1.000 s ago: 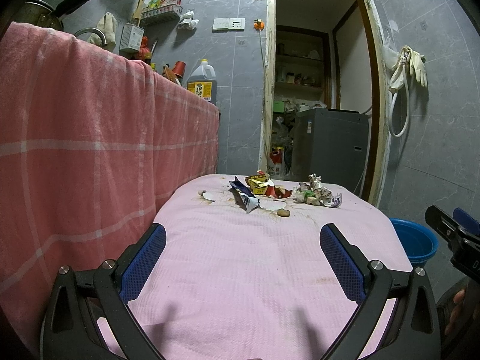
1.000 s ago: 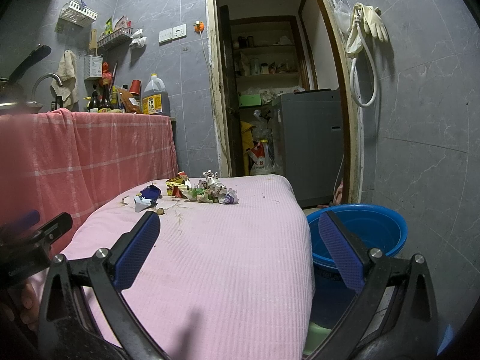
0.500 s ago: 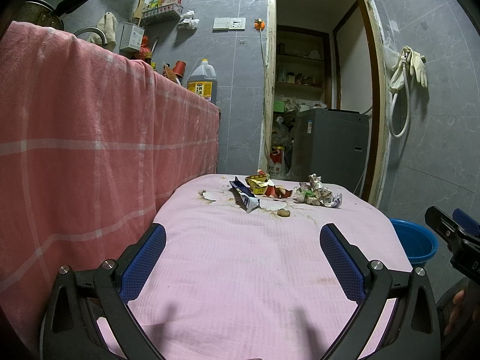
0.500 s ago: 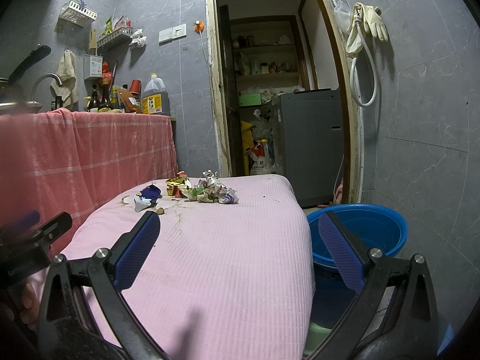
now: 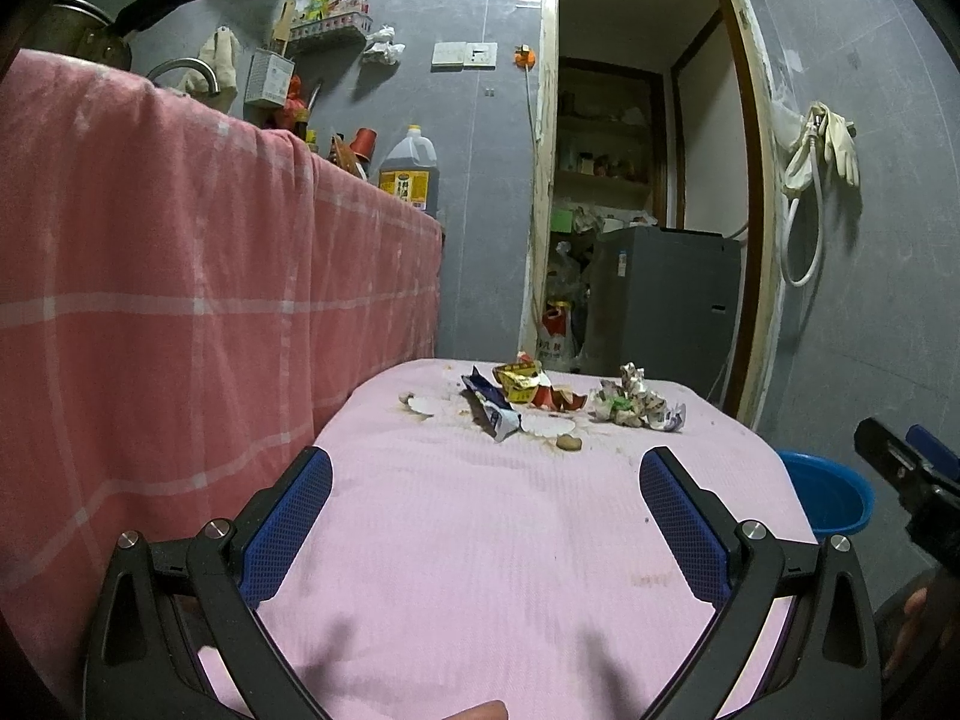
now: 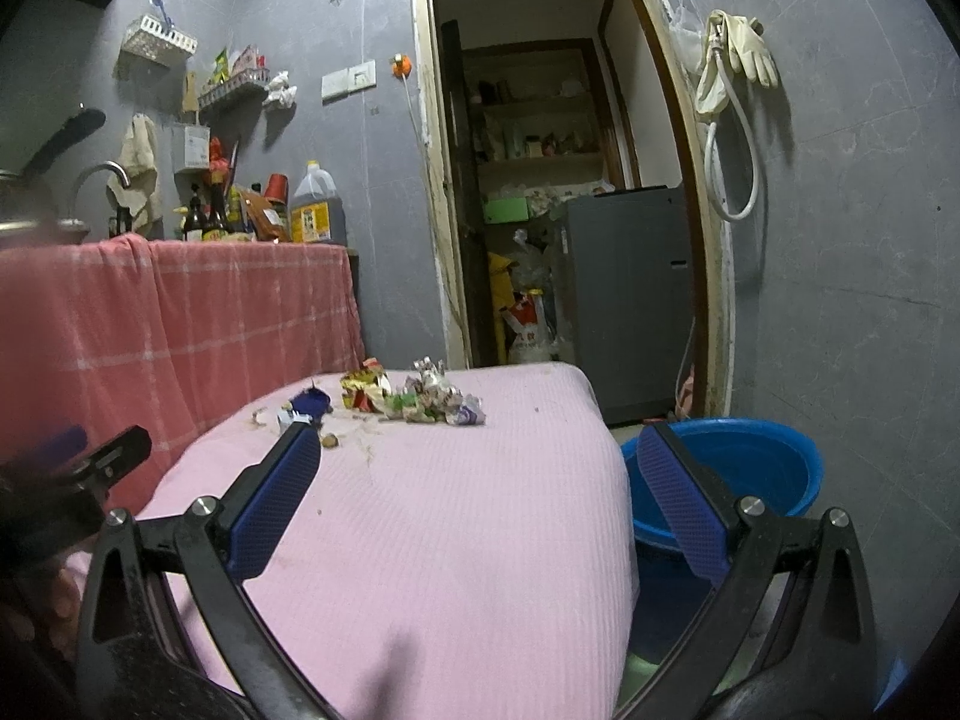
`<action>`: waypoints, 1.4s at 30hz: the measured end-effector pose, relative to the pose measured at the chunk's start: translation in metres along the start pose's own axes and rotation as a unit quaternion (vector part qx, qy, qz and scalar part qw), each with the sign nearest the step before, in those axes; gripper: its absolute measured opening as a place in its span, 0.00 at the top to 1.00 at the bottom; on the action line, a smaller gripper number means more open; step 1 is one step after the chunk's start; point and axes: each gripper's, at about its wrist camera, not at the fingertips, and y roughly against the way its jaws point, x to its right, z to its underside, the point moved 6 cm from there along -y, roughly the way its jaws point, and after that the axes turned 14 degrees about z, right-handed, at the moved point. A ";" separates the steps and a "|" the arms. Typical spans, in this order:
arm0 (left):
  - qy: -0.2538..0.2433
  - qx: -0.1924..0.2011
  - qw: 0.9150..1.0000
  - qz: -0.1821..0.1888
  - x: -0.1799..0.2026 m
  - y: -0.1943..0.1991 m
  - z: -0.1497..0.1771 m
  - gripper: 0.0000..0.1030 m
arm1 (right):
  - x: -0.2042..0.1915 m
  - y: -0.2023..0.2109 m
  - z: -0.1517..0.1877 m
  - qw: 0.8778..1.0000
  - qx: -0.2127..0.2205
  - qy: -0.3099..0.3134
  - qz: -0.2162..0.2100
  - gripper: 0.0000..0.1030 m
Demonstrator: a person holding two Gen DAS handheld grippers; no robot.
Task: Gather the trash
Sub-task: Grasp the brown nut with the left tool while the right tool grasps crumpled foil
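Trash awaited collection on a pink-covered table.

Both tongs, left gripper [image 5: 486,501] and right gripper [image 6: 477,480], gaped wide and empty; wrappers [image 5: 540,399] lay mid-frame, a blue basin [image 6: 744,468] lower right, likely for dumping.

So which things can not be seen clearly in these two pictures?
- Blue basin: its inside is partly hidden by the right gripper in the right wrist view, and cut by the table edge in the left wrist view.
- Trash pile: print too small to read.
- Left gripper: blurred at the right wrist view's edge.
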 end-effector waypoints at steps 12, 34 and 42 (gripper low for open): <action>0.005 0.048 0.999 0.005 -0.004 -0.017 -0.050 0.02 | -0.011 -0.016 -0.065 0.996 0.082 0.004 -0.023 0.00; -0.005 -0.031 0.999 0.036 -0.009 -0.116 -0.064 0.02 | -0.033 -0.153 -0.076 0.995 -0.009 0.016 -0.093 0.00; 0.023 -0.139 0.988 0.060 -0.014 -0.159 -0.030 0.03 | -0.039 -0.194 -0.038 0.989 -0.099 0.068 -0.087 0.00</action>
